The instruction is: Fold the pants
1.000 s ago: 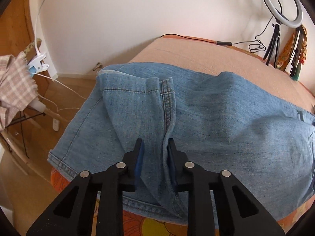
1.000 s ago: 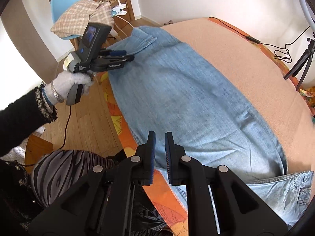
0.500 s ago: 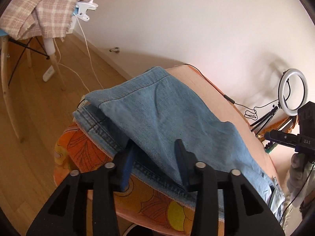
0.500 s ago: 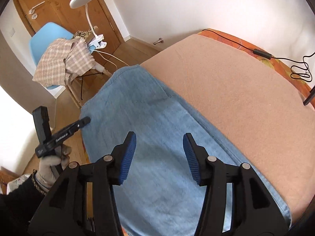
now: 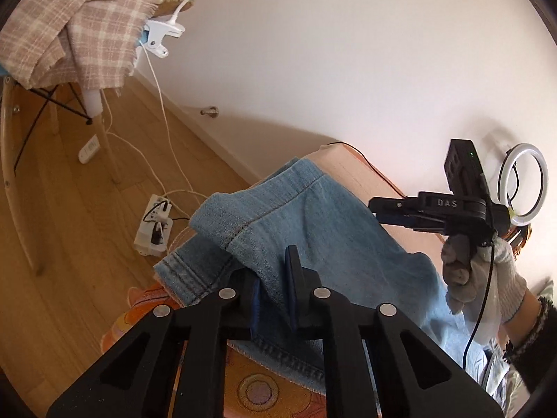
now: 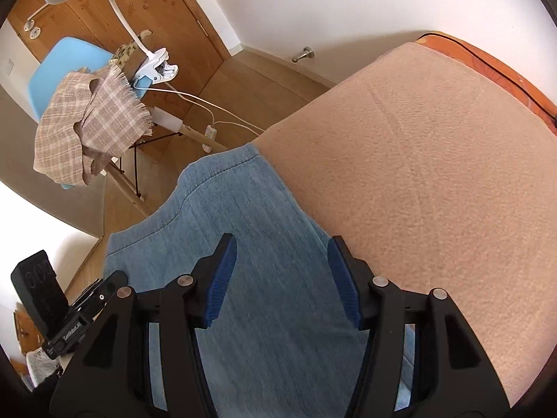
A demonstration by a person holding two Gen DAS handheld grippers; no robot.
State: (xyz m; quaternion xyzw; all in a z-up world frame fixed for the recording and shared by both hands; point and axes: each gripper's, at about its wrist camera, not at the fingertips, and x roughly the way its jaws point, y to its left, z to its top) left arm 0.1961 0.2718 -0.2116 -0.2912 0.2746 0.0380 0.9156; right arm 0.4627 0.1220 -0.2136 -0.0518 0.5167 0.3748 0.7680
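**Jeans pinched at the hem end on the bed**

Peach fleece blanket (image 6: 435,160) covers a bed beside a wood floor and a white wall, and the pair of light blue jeans (image 6: 264,264) lies along its near side, the leg ends reaching the corner of the bed.

At that corner the left gripper (image 5: 273,294) has its 2 blue-padded jaws pressed narrow on a raised fold of denim, near the stitched hems. Seen from the left wrist, the jeans (image 5: 323,233) bunch up over the jaws, with a lower layer of hem showing beneath and the orange patterned bedspread (image 5: 250,386) under that.

Over the middle of the leg, the right gripper (image 6: 282,278) hangs with its jaws apart and opening; denim lies below the gap, but the pads do not press it. In the left wrist view the same tool (image 5: 379,212) is held by a hand in a light knit glove (image 5: 484,275).

Farther out stand a blue chair (image 6: 66,66) draped with a plaid cloth (image 6: 90,122), a white clip-on lamp (image 6: 153,66), a power strip (image 5: 155,226) on the floor, and a ring light (image 5: 524,184) by the wall.
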